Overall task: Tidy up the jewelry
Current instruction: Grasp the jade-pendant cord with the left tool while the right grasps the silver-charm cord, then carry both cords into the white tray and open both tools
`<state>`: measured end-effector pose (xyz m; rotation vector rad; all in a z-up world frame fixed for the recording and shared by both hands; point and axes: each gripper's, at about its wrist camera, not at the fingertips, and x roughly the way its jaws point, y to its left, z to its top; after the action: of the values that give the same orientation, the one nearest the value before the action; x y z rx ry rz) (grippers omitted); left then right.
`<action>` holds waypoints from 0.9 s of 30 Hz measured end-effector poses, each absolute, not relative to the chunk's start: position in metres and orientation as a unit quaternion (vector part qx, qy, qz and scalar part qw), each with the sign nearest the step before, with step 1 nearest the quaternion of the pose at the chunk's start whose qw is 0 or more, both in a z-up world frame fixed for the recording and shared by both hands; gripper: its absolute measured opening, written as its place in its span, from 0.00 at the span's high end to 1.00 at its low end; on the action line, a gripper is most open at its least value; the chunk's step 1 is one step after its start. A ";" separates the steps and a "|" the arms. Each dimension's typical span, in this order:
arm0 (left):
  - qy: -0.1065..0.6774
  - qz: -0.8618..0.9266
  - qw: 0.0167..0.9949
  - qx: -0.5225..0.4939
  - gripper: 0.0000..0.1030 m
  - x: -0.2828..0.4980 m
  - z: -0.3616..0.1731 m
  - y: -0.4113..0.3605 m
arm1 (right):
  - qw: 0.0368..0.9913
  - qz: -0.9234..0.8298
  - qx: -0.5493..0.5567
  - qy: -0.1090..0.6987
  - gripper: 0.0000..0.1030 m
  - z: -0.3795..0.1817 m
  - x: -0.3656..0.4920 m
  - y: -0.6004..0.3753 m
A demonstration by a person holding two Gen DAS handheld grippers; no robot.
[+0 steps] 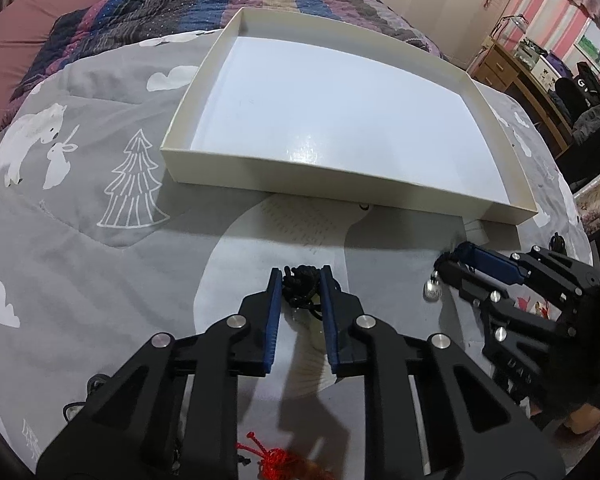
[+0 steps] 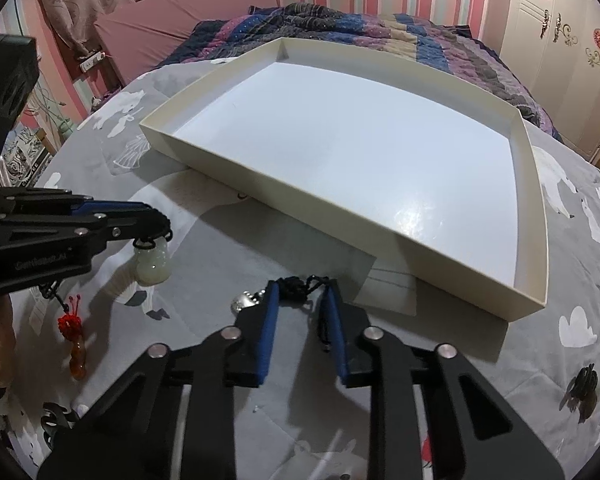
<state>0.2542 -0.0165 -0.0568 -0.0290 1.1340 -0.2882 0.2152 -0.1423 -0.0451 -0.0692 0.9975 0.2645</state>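
Since both pieces must end up in it, note first that the white cardboard tray (image 1: 172, 148) sits far of both tongs on the grey animal-print quilt (image 1: 80, 240). Its long axis runs left to right and its floor is bare. Any carry goes up and over the near wall.

- Left gripper (image 1: 300, 280): clenched on the gourd's black cord (image 1: 302, 286), wadded between the blue pads. In the right wrist view the pale gourd pendant (image 2: 152, 266) hangs just under the tips, at or barely off the quilt; cannot tell which.
- Right gripper (image 2: 302, 284): clenched on the charm's black cord (image 2: 296, 284). The silver charm (image 2: 244, 302) lies on the quilt just left of its tips.
- Right gripper looks the nearer to the tray, close to the near right corner; left sits a little further back.

Count: one tray, two grippers, three pendants (gourd, silver, and an amber pendant with red knot (image 2: 78, 354) loose at near left). Two dark cord bundles also lie loose, one near right (image 2: 584, 392) and one near left (image 2: 56, 416); what they carry is unclear.
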 end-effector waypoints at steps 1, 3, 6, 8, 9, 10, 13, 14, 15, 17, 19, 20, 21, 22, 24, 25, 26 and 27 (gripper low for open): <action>0.536 -0.135 0.834 -0.013 0.84 0.253 -0.056 -0.016 | 0.869 0.128 -0.031 0.476 0.85 -0.045 0.216 -0.143; 0.537 -0.135 0.833 -0.013 0.85 0.251 -0.055 -0.014 | 0.870 0.129 -0.029 0.474 0.86 -0.045 0.216 -0.144; 0.540 -0.133 0.831 -0.017 0.85 0.251 -0.055 -0.013 | 0.871 0.132 -0.029 0.472 0.87 -0.045 0.215 -0.147; 0.539 -0.133 0.832 -0.019 0.86 0.249 -0.053 -0.010 | 0.872 0.133 -0.022 0.470 0.87 -0.043 0.215 -0.149; 0.536 -0.134 0.834 -0.019 0.86 0.247 -0.051 -0.011 | 0.874 0.133 -0.017 0.467 0.87 -0.041 0.215 -0.152; 0.532 -0.136 0.835 -0.020 0.86 0.245 -0.048 -0.010 | 0.875 0.134 -0.012 0.465 0.87 -0.039 0.214 -0.155; 0.518 -0.143 0.843 -0.020 0.86 0.237 -0.036 -0.009 | 0.878 0.136 -0.002 0.458 0.91 -0.032 0.212 -0.161; 0.514 -0.145 0.845 -0.020 0.86 0.234 -0.033 -0.008 | 0.879 0.136 0.002 0.457 0.91 -0.030 0.211 -0.163; 0.507 -0.146 0.850 -0.019 0.87 0.231 -0.028 -0.009 | 0.881 0.136 0.006 0.453 0.91 -0.026 0.210 -0.165; 0.499 -0.149 0.854 -0.018 0.88 0.228 -0.022 -0.010 | 0.883 0.137 0.006 0.448 0.91 -0.022 0.207 -0.166; 0.495 -0.154 0.855 -0.021 0.91 0.225 -0.016 -0.011 | 0.886 0.137 0.006 0.444 0.91 -0.018 0.205 -0.168; 0.494 -0.154 0.855 -0.021 0.91 0.224 -0.014 -0.011 | 0.886 0.137 0.008 0.442 0.92 -0.016 0.204 -0.169; 0.492 -0.153 0.857 -0.021 0.91 0.222 -0.011 -0.011 | 0.887 0.138 0.010 0.440 0.92 -0.013 0.203 -0.170; 0.489 -0.153 0.858 -0.020 0.91 0.222 -0.007 -0.012 | 0.888 0.139 0.012 0.437 0.92 -0.011 0.202 -0.172; 0.484 -0.154 0.861 -0.020 0.91 0.220 0.003 -0.011 | 0.893 0.138 0.019 0.428 0.92 -0.002 0.200 -0.177; 0.480 -0.155 0.863 -0.019 0.91 0.220 0.008 -0.011 | 0.894 0.138 0.022 0.425 0.92 0.001 0.200 -0.179; 0.478 -0.155 0.865 -0.019 0.91 0.219 0.013 -0.009 | 0.897 0.137 0.025 0.419 0.92 0.007 0.199 -0.183; 0.474 -0.157 0.866 -0.019 0.91 0.220 0.020 -0.008 | 0.899 0.136 0.027 0.415 0.92 0.011 0.199 -0.186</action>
<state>0.2199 -0.0084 0.0195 -0.0394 0.9932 -0.3283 0.1986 -0.1862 0.0107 0.0562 0.8587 0.2813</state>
